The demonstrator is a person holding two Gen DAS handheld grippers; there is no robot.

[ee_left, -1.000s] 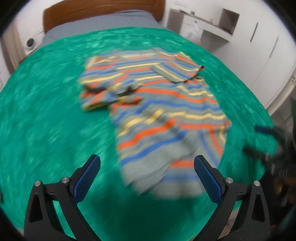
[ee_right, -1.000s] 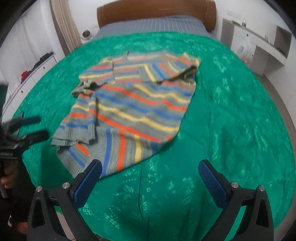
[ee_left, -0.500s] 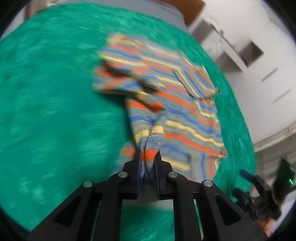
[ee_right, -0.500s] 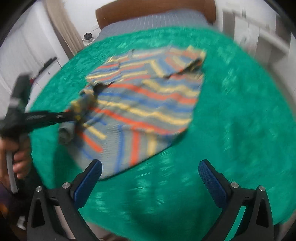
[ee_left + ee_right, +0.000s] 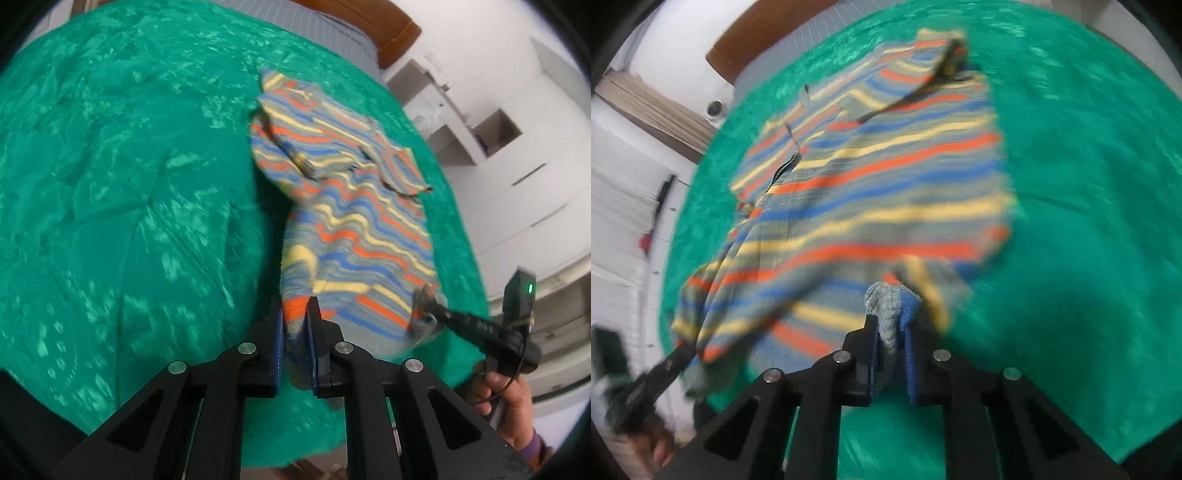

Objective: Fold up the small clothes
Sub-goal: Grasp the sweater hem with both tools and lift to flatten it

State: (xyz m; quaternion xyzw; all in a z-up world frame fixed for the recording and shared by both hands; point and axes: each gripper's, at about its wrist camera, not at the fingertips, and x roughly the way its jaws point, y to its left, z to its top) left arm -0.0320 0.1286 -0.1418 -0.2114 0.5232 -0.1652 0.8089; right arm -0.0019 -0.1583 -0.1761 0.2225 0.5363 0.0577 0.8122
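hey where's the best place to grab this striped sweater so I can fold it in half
By the bottom hem, one corner per gripper, coming from the foot of the bed. The sweater lies flat, hem nearest. Both are already there: the left gripper and right gripper have just closed on its corners.

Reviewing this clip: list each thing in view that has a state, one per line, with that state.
striped sweater: spread on the bed, sleeves folded in, near hem bunched and pinched at two corners.
left gripper: shut on the sweater's hem.
right gripper: jaws have just closed, shut on the hem's other corner.
green bedspread: laid over the bed, lightly creased.
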